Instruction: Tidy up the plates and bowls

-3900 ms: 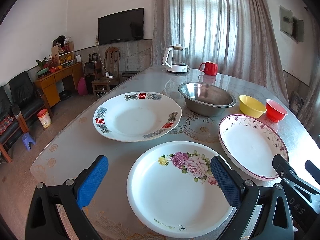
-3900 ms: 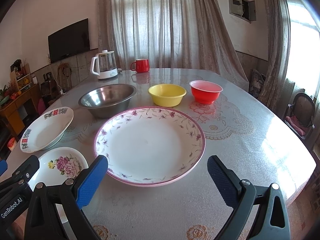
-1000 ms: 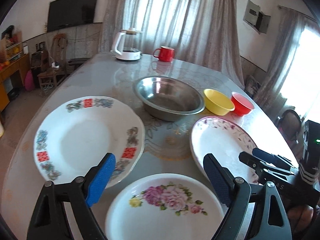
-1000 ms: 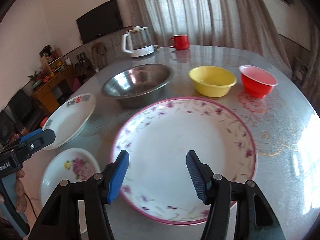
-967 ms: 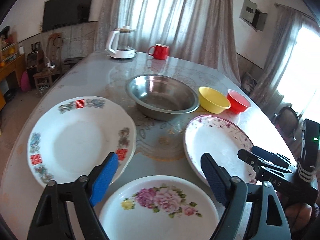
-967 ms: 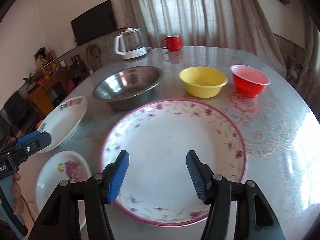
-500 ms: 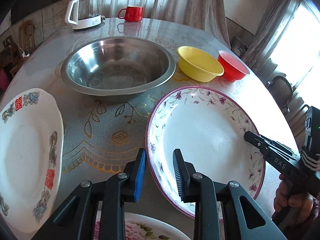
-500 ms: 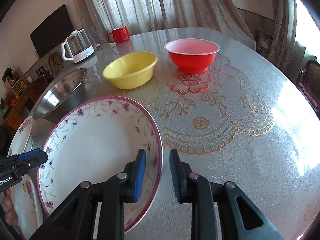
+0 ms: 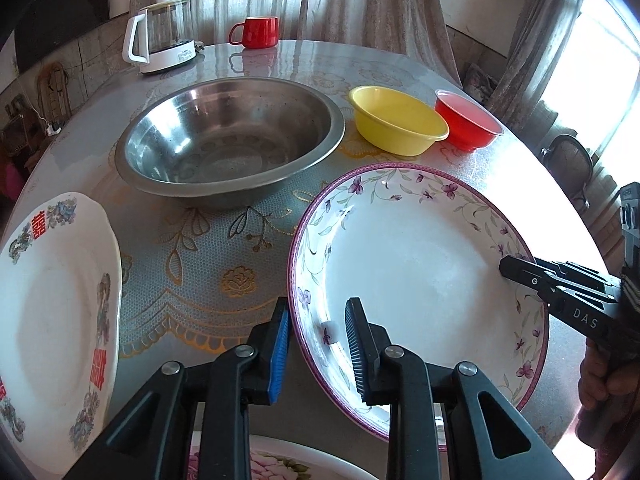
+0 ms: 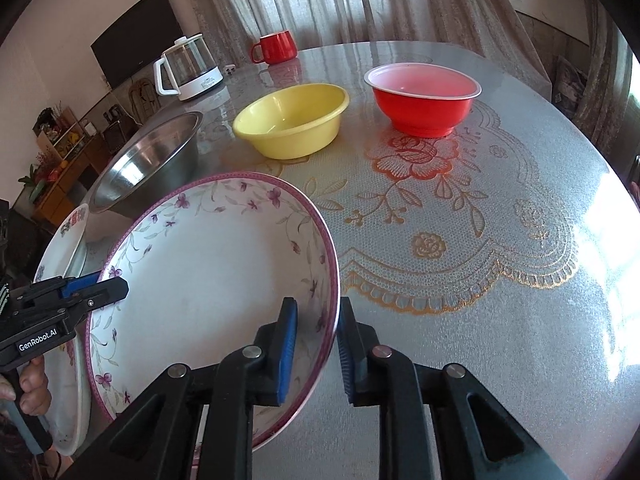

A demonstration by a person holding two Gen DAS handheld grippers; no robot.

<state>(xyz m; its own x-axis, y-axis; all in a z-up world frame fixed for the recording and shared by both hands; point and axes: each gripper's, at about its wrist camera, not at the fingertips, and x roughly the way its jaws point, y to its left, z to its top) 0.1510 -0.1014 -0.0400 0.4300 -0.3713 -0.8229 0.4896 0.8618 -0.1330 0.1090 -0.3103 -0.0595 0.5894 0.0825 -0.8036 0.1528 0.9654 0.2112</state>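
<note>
Both grippers have come down and forward since the earlier frames, when they hung spread above the table, and each now pinches the rim of the purple-flowered plate (image 9: 416, 264). From the left wrist view, the left gripper (image 9: 318, 344) straddles the plate's left edge, its blue pad outside the rim and its black pad inside the bowl of the plate, jaws drawn close on the rim. From the right wrist view, the right gripper (image 10: 316, 346) clamps the opposite edge, blue pad inside and black pad outside. The plate sits between the two grippers, and in the right wrist view its gripped side looks lifted off the table (image 10: 480, 240); whether the whole plate is clear of the surface I cannot tell. A hand (image 9: 604, 376) holds the right gripper's handle at the edge of the left view.

Counted: three plates, namely the purple-flowered one, a plate with red characters (image 9: 52, 320) to its left, and a rose-patterned plate (image 9: 280, 466) just under the left gripper at the bottom edge. Three bowls stand behind them in a row: a steel bowl (image 9: 230, 140), a yellow bowl (image 9: 398, 120) and a red bowl (image 9: 468, 126). One kettle (image 9: 160, 36) and one red mug (image 9: 258, 32) stand at the far edge of the table.
</note>
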